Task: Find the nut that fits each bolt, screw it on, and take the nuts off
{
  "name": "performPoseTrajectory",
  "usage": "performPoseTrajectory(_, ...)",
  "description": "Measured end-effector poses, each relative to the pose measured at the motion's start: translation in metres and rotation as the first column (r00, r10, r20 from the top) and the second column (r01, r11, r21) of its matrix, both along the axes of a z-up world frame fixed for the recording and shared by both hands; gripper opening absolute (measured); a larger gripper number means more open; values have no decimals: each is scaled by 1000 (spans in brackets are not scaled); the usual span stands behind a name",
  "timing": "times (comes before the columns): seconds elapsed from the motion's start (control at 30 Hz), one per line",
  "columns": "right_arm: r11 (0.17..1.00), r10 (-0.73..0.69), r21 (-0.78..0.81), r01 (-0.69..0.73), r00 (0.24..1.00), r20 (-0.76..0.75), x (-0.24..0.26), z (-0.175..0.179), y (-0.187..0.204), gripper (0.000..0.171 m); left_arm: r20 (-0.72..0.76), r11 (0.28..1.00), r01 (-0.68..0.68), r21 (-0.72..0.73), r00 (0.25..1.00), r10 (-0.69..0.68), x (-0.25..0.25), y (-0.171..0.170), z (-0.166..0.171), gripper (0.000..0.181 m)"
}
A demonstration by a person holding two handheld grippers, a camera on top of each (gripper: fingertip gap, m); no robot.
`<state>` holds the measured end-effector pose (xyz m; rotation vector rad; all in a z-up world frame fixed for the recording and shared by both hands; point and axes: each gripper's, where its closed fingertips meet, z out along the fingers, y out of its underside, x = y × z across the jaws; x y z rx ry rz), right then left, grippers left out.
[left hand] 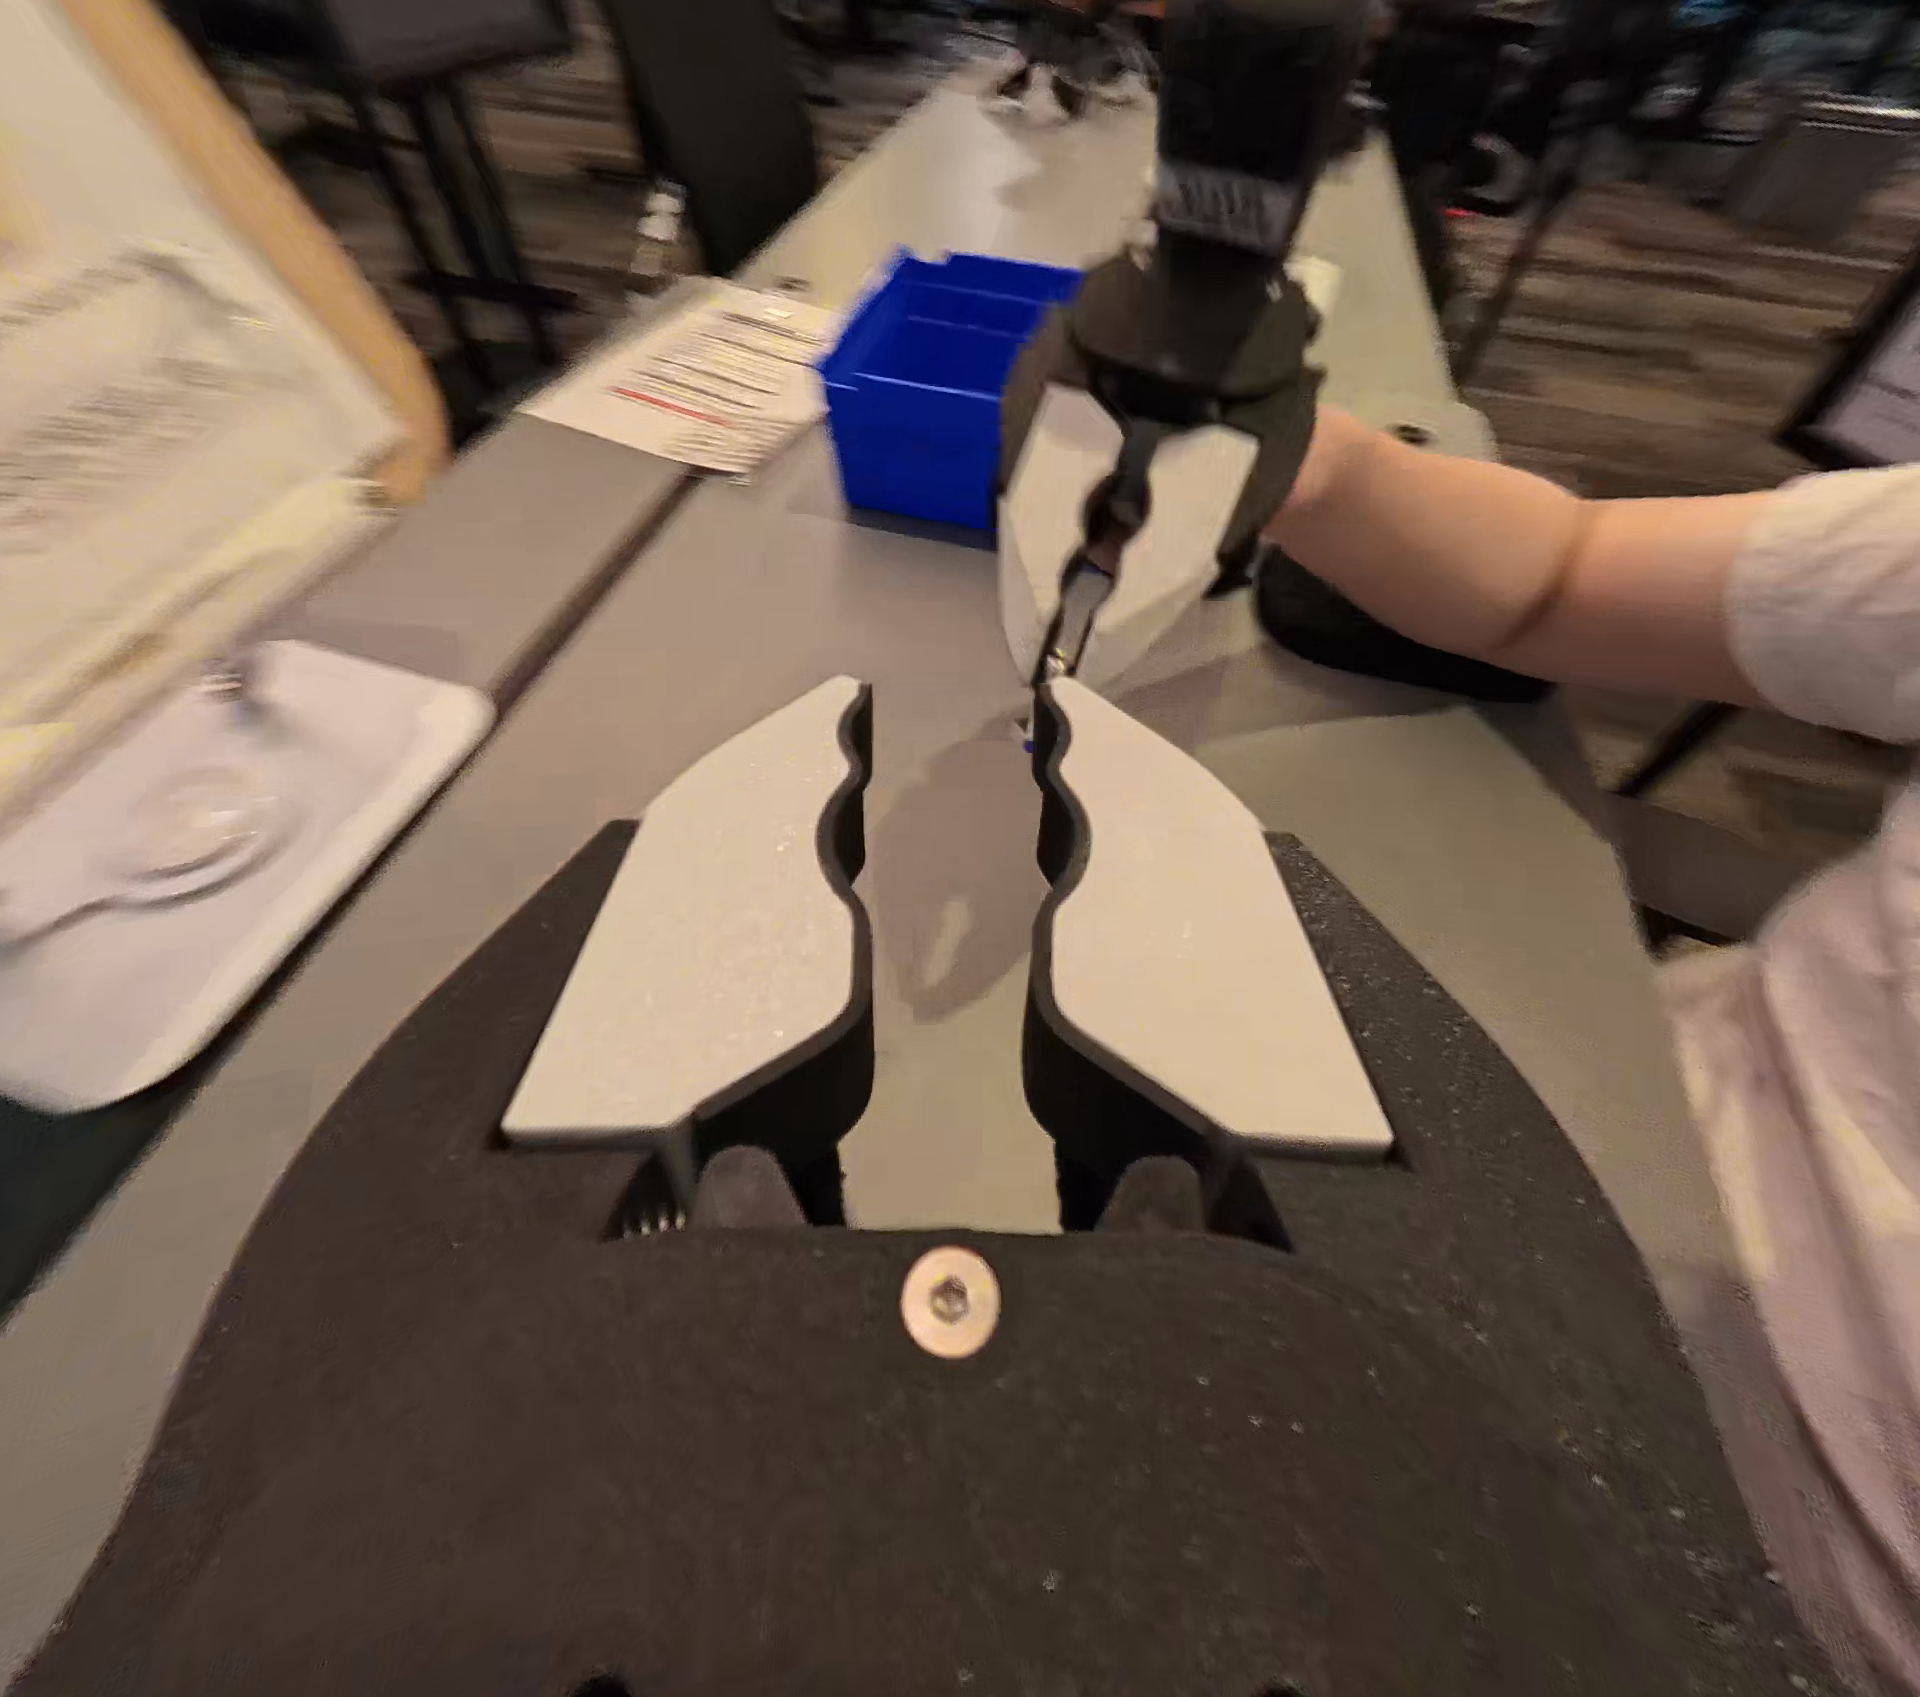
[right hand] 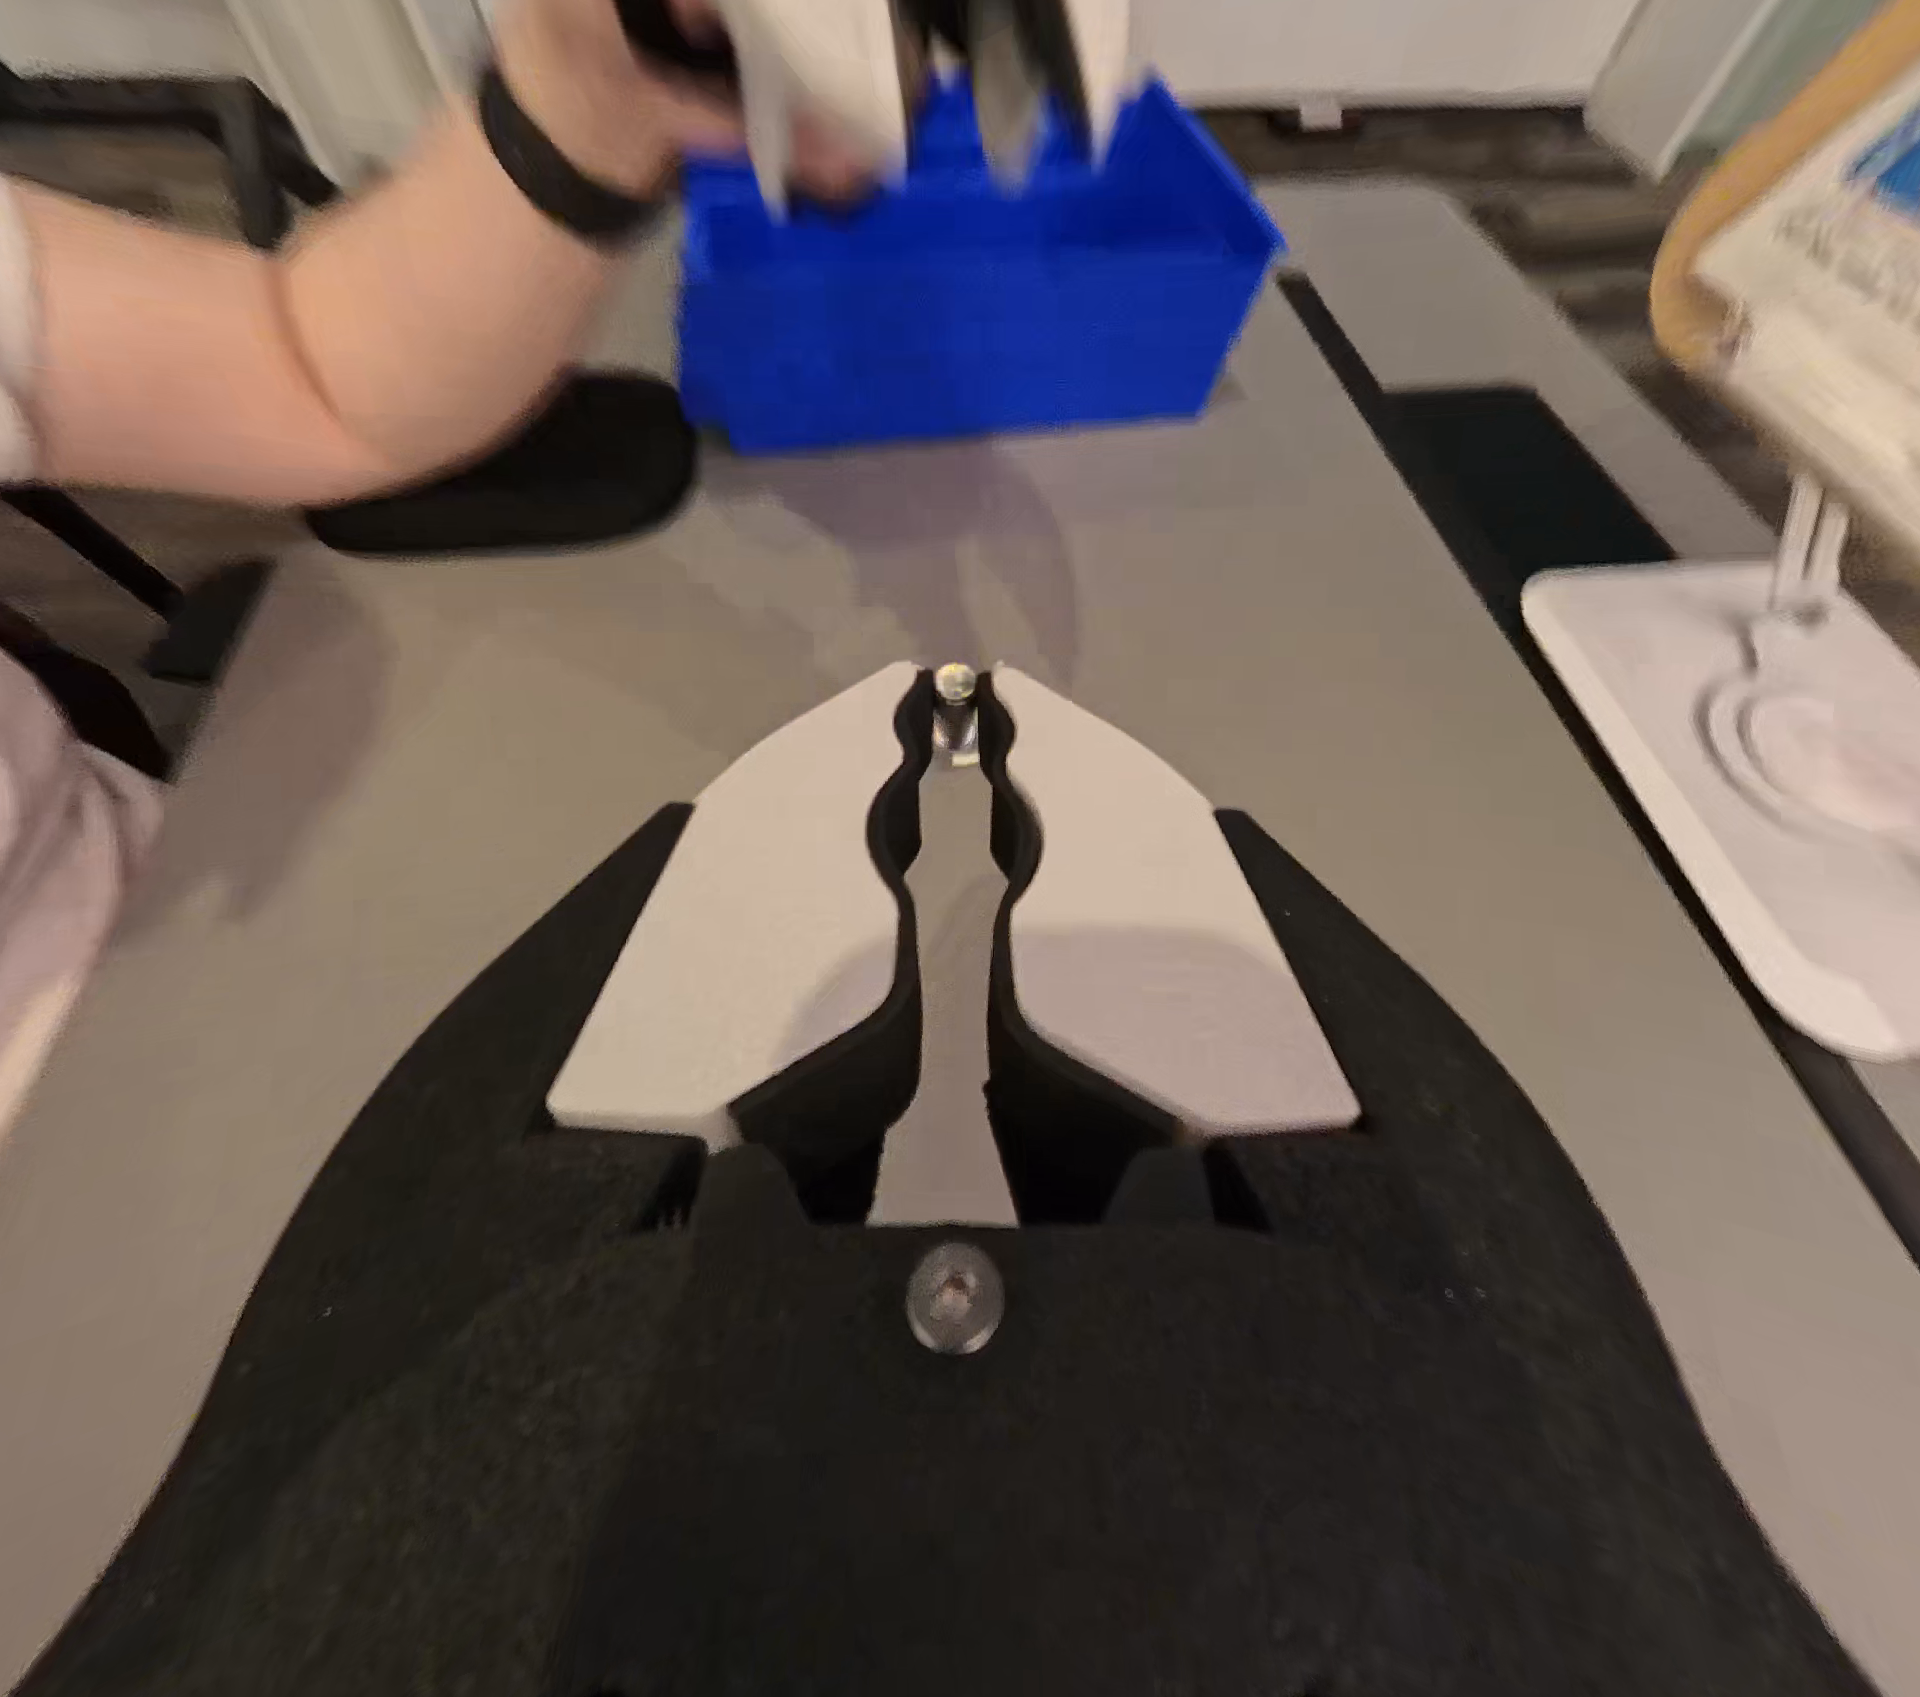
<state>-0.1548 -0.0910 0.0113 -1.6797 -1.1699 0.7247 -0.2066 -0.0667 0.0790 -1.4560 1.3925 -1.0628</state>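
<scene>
My right gripper point(right hand: 954, 681) is shut on a small silver bolt point(right hand: 954, 705), held at the fingertips above the grey table point(right hand: 623, 712). In the left wrist view the right gripper point(left hand: 1058, 660) points down, its tip just beyond my left gripper's right fingertip. My left gripper point(left hand: 956, 697) is open and empty, with bare table between the fingers. In the right wrist view the left gripper point(right hand: 935, 161) is blurred, open, and hangs above the blue bin point(right hand: 966, 317). The bin point(left hand: 925, 411) stands behind both grippers. I see no nuts; the bin's inside is hidden.
A white stand base point(left hand: 208, 868) with a clear post holds a wood-edged board with paper at the left; it also shows in the right wrist view point(right hand: 1714, 764). A printed sheet point(left hand: 707, 380) lies beside the bin. A person's forearm point(left hand: 1507, 587) reaches in over a black pad point(right hand: 520, 473). My hands' fingertips stand some 9 cm from each other.
</scene>
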Motion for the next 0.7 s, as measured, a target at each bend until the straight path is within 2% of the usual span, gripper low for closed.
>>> performPoseTrajectory(0.17, 985, -84, -127, 117, 967, 239, 24, -93, 39, 7, 145, 956, -266, 128, 958, 247, -78, 36, 54, 30)
performPoseTrajectory(0.3, 976, -77, -173, 134, 950, 301, 26, -133, 46, 7, 273, 841, -496, 214, 857, 436, -148, 54, 89, 28)
performPoseTrajectory(0.37, 980, -84, -141, 139, 937, 339, 28, -140, 48, 7, 331, 789, -569, 230, 809, 486, -178, 55, 100, 26)
performPoseTrajectory(0.47, 985, -85, -114, 131, 935, 344, 26, -140, 49, 7, 363, 763, -612, 211, 773, 520, -209, 53, 106, 26)
performPoseTrajectory(0.57, 986, -81, -112, 125, 939, 333, 26, -143, 49, 7, 333, 752, -632, 190, 762, 556, -230, 57, 99, 26)
performPoseTrajectory(0.7, 982, -82, -137, 132, 944, 319, 28, -148, 51, 7, 254, 686, -704, 184, 708, 659, -261, 70, 83, 24)
